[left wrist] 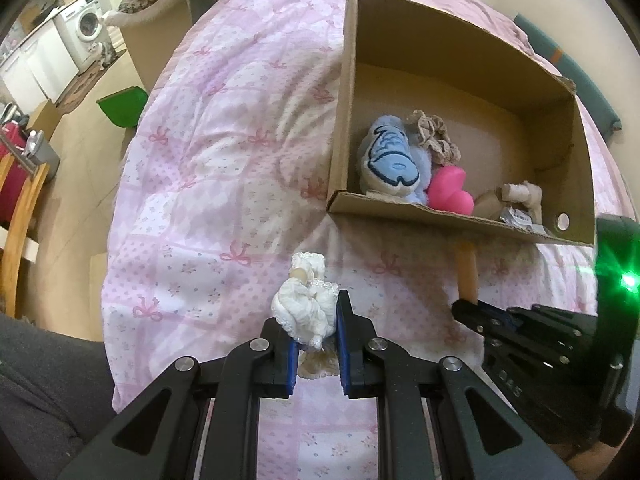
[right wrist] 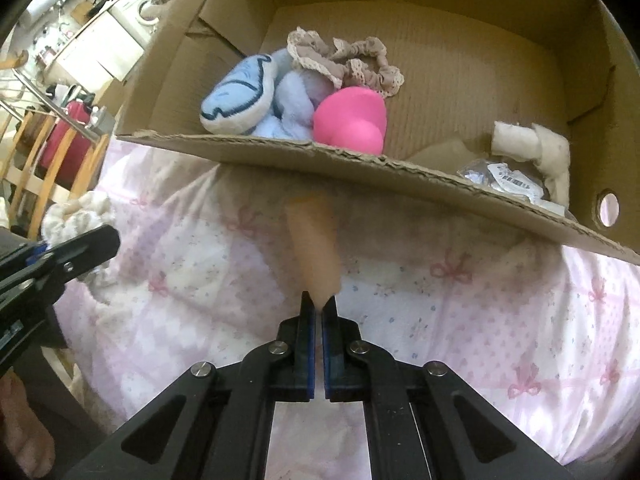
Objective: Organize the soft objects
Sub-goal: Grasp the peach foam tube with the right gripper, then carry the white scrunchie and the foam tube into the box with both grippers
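Note:
My left gripper (left wrist: pixel 310 318) is shut on a white lacy scrunchie (left wrist: pixel 304 304), held just above the pink bedspread (left wrist: pixel 224 184). In the right wrist view that scrunchie (right wrist: pixel 76 212) shows at the far left beside the left gripper's finger (right wrist: pixel 84 246). My right gripper (right wrist: pixel 319 302) is shut, pinching the near tip of a peach soft strip (right wrist: pixel 314 248) that lies toward the cardboard box (right wrist: pixel 360 168). From the left wrist view the strip (left wrist: pixel 467 272) and the right gripper (left wrist: pixel 466 308) sit in front of the box (left wrist: pixel 440 216).
The open box holds a blue plush shoe (right wrist: pixel 236 96), a beige lace scrunchie (right wrist: pixel 344 64), a pink soft toy (right wrist: pixel 352 120), a cream cloth piece (right wrist: pixel 540 148) and packets (right wrist: pixel 504 180). A green bin (left wrist: pixel 124 106) and a wooden chair (left wrist: pixel 20 216) stand left of the bed.

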A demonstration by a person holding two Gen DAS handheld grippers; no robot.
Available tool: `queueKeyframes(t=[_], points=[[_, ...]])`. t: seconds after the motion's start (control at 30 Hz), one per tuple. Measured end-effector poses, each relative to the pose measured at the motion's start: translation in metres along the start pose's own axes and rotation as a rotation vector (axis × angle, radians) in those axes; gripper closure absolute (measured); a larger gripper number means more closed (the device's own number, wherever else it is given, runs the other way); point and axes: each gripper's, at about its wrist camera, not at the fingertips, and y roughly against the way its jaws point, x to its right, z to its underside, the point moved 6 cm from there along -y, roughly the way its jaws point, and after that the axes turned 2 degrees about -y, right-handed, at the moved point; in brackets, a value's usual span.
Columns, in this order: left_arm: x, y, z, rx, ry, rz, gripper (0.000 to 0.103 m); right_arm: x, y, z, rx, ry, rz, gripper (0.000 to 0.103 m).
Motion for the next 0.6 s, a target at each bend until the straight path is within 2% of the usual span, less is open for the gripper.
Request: queueKeyframes(t=[0.2, 0.37, 0.47, 0.6], points=[[-0.001, 0.002, 0.000, 0.014, -0.006, -0.010, 0.089, 0.002, 0.033, 0.015, 0.030, -0.017, -0.021, 0.099], [-0.003, 0.008, -0.001, 0.034, 0.000, -0.015, 0.089, 0.007, 0.056, 0.014, 0.069, -0.027, -0.053, 0.099], [-0.004, 0.016, -0.001, 0.051, 0.010, -0.013, 0.089, 0.003, 0.075, 0.017, 0.105, -0.031, -0.122, 0.099], [-0.006, 0.042, -0.008, 0.136, 0.013, -0.006, 0.089, 0.007, 0.102, 0.016, 0.157, -0.059, -0.196, 0.099]])
